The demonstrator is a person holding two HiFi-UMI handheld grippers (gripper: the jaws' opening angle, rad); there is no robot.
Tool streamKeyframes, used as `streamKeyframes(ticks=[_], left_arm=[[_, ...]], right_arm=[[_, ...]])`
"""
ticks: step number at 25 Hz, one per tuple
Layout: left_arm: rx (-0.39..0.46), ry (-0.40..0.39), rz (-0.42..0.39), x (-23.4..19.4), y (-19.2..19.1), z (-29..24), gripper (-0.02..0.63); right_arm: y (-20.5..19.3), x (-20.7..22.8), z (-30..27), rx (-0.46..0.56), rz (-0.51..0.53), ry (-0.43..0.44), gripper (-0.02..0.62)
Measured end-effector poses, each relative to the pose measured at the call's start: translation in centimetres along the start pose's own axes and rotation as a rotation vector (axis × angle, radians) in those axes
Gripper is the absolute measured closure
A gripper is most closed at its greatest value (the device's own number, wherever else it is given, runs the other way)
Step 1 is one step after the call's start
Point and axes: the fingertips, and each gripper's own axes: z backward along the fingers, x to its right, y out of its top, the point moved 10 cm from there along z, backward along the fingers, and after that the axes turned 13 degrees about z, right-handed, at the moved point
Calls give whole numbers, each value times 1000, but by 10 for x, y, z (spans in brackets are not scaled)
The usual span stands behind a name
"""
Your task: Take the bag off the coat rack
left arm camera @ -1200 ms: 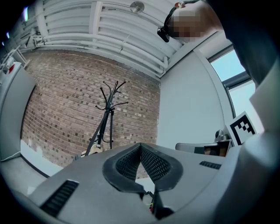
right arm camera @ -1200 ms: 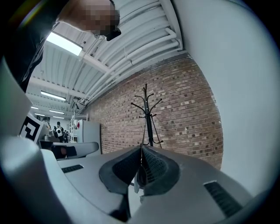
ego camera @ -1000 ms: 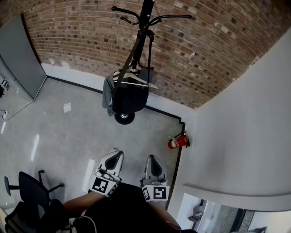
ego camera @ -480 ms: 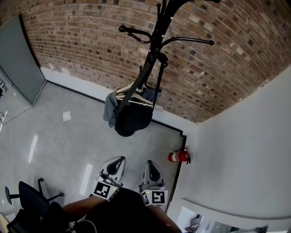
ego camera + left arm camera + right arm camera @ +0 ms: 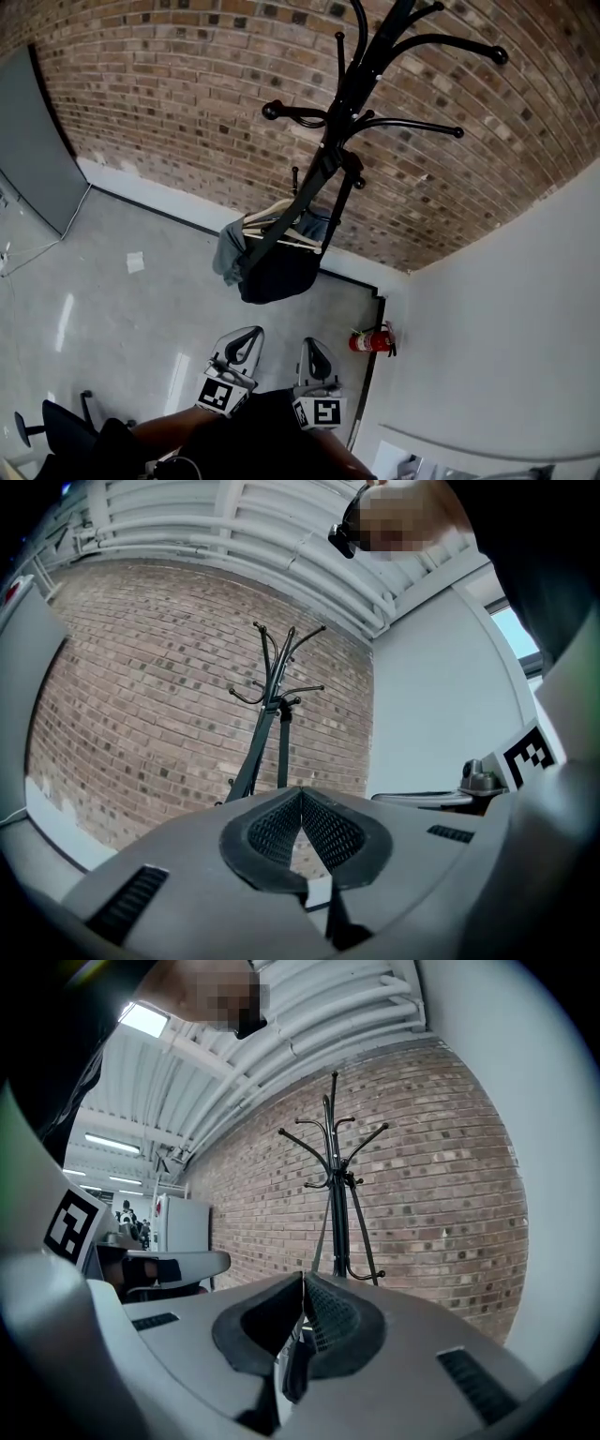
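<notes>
A black coat rack [image 5: 370, 70] stands against the brick wall. A dark bag [image 5: 278, 270] hangs from one of its hooks by a long strap [image 5: 305, 192], beside a hanger [image 5: 281, 225] and a grey garment [image 5: 227, 251]. My left gripper [image 5: 246, 337] and right gripper [image 5: 313, 347] are held low and side by side, well short of the bag. Both are shut with nothing between their jaws. The rack [image 5: 275, 705] stands ahead of the closed left gripper [image 5: 300, 795] in the left gripper view. In the right gripper view the rack [image 5: 335, 1180] is beyond the closed right gripper [image 5: 303, 1281].
A red fire extinguisher [image 5: 371, 340] sits on the floor by the white wall corner at right. A grey panel [image 5: 37, 159] leans at the far left. A black office chair [image 5: 56, 427] is at the lower left. A paper scrap [image 5: 136, 262] lies on the grey floor.
The head view has tilted up: the rack and bag sit lower and larger in frame, with more of the hooks showing. Both grippers stay low, shut and side by side.
</notes>
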Motion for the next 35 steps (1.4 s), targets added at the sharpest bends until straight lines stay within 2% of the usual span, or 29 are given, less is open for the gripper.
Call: streamKeyframes(ticks=[7,12,14,18,21,30,32,35], left_arm=[[2,20,20,-10,3,-18,588],[-7,37,0,-7,4,-28,588],[-7,47,-14,-4,8,-33,588],[45,69,-38,-2,18,-51,588],[19,112,-41,-2,21,-66,588],[44,153,-63,-10,27,-111,583],[48,163,-69,-13,27,-122,561],[66,187,-75,-15,34,-140,538]], right_arm=[[4,11,-16,7,2,-10,575],[3,22,-30,18,-4,15,575],[5,32,-36,30,-8,20,575],[10,52,-48,59,-1,23,575],[10,67,-59,62,-3,28,575],[4,107,-95,58,-19,59,573],[5,117,-104,66,-16,68,566],[6,131,-118,62,-16,86,509]])
